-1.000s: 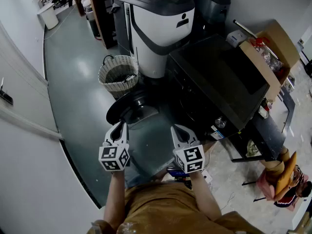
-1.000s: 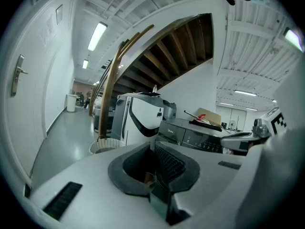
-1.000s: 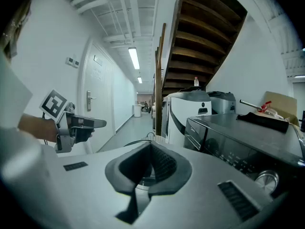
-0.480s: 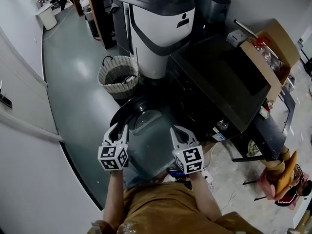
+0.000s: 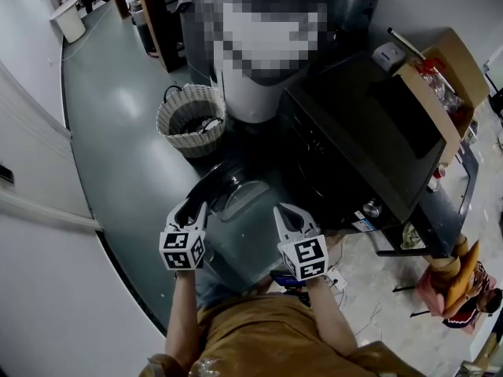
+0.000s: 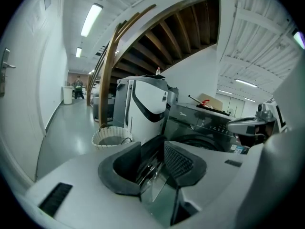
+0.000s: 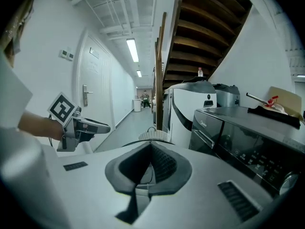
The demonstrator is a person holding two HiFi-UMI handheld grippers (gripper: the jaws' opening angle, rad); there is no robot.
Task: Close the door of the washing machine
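The dark round door (image 5: 236, 195) hangs open, its rim between the just-opening left tongs (image 5: 192, 208); right tongs (image 5: 289, 213) closed, empty.

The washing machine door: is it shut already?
No, the round door stands swung wide out from the front of the dark washing machine, over the floor.

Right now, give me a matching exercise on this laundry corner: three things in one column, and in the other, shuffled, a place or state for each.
Things:
1. round woven wicker basket
2. brown cardboard box
3. round dark washing machine door

Places or states:
A. swung open in front of the dark washing machine
B. standing on the grey floor
C. flaps open, near the head view's right edge

Pairs: 1-B, 2-C, 3-A
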